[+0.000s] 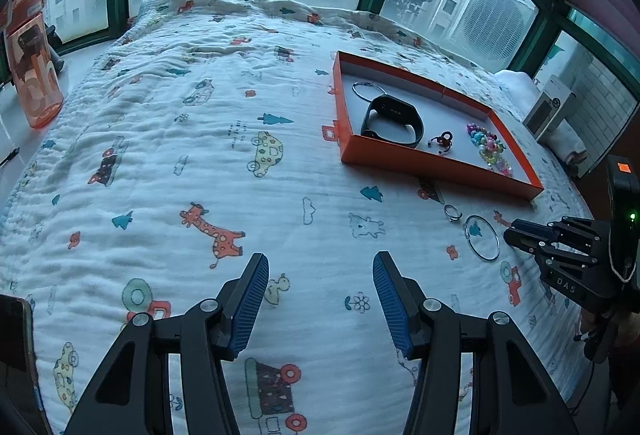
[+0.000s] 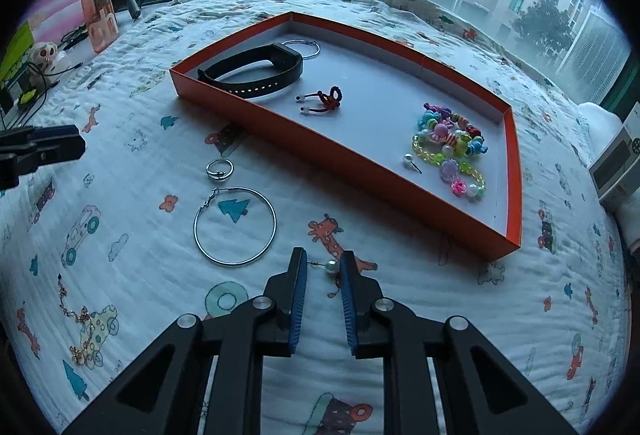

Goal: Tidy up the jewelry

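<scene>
My right gripper (image 2: 323,261) is shut on a pearl stud earring (image 2: 332,267), held crosswise between its fingertips just above the blanket. A large silver hoop earring (image 2: 236,188), a silver ring (image 2: 219,169) and a gold chain (image 2: 76,315) lie on the blanket to its left. The orange tray (image 2: 280,115) ahead holds a black watch band (image 2: 256,71), a red knotted piece (image 2: 328,99), bead bracelets (image 2: 448,143), another pearl stud (image 2: 409,159) and a hoop (image 2: 316,51). My left gripper (image 1: 320,263) hovers open over bare blanket, left of the tray (image 1: 400,159).
A printed blanket (image 1: 200,155) covers the surface up to the windows. An orange bottle (image 1: 34,67) stands on the sill at far left. A white box (image 2: 616,163) sits past the tray on the right. A phone (image 1: 16,355) lies at the near left edge.
</scene>
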Demonstrator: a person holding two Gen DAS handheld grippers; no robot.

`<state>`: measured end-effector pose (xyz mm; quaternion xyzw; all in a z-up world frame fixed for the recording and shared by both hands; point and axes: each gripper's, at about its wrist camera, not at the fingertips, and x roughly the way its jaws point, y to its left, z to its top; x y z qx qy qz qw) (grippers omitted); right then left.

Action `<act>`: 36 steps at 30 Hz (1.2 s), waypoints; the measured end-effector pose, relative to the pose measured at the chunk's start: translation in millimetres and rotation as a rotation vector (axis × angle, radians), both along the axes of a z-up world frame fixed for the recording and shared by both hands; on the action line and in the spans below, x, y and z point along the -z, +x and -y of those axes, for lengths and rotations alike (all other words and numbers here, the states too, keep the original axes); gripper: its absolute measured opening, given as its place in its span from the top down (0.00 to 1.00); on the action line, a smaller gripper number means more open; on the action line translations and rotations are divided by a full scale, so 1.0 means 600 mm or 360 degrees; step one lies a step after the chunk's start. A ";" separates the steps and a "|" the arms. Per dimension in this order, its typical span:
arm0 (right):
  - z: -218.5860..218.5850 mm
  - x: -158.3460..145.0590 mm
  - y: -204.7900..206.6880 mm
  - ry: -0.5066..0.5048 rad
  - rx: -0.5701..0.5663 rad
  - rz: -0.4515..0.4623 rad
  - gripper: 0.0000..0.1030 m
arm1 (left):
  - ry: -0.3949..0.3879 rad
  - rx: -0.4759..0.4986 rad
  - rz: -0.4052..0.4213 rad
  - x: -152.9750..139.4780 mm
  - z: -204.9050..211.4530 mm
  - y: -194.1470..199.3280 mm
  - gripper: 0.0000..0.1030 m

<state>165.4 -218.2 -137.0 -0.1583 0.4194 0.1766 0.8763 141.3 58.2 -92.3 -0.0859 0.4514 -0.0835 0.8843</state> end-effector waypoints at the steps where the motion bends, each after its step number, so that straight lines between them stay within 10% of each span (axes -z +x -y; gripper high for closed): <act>1: 0.000 0.000 0.000 0.0004 0.0003 0.0000 0.84 | -0.0003 -0.0006 0.0005 -0.001 -0.002 -0.002 0.43; 36: -0.003 -0.001 0.001 0.0076 0.0141 -0.0033 0.83 | -0.0027 -0.0031 0.0002 0.011 -0.023 -0.010 0.43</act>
